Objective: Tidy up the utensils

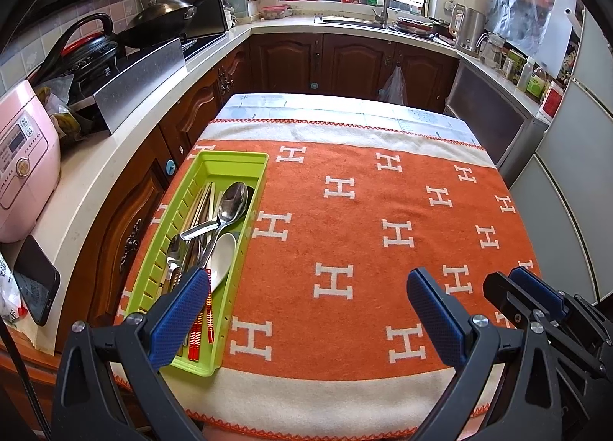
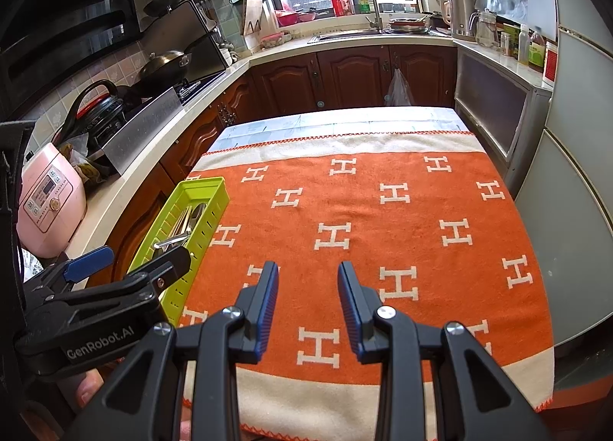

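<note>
The utensils all lay in the green tray [image 1: 214,169], which sat at about nine o'clock on the orange cloth [image 1: 364,211], along its left edge. Inside it were a large steel spoon [image 1: 231,201], a white spoon [image 1: 222,257], smaller metal pieces and the red-banded chopsticks [image 1: 203,318], their ends at the tray's six o'clock end. Nothing loose showed anywhere else on the cloth, so the gathering looked finished; what might remain, as a judgement, was only tidying within the tray, since the pieces lay heaped across one another and not sorted.

The left gripper [image 1: 310,311] stood spread wide and empty, one pad in front of the tray's near end, whether touching it I could not tell. The right gripper [image 2: 308,303] was partly parted with only bare cloth between its pads, grasping nothing, at about six o'clock of the cloth
</note>
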